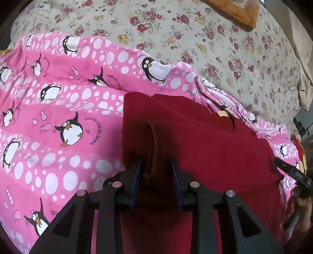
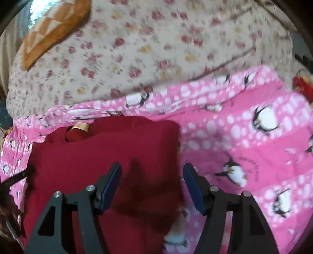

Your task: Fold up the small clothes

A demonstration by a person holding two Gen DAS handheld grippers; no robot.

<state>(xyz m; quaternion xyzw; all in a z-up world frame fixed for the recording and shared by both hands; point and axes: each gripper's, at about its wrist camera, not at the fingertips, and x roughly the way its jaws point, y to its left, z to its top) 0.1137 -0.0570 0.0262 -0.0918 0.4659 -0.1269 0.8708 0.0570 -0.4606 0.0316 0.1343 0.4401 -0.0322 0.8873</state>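
A dark red garment [image 1: 205,140] lies partly folded on a pink penguin-print sheet [image 1: 49,109], its collar label [image 1: 222,114] at the far edge. My left gripper [image 1: 155,166] is shut on a raised fold of the red garment near its left edge. In the right wrist view the red garment [image 2: 105,152] fills the lower left, with its right edge by my right gripper [image 2: 152,175], which is open above that edge and holds nothing. The right gripper's tip [image 1: 293,172] shows at the left wrist view's right edge.
A cream floral bedspread [image 1: 195,39] lies beyond the pink sheet [image 2: 254,146]. An orange patterned cushion [image 2: 52,29] sits at the far side, also in the left wrist view [image 1: 240,13]. A red object [image 2: 302,86] lies at the right edge.
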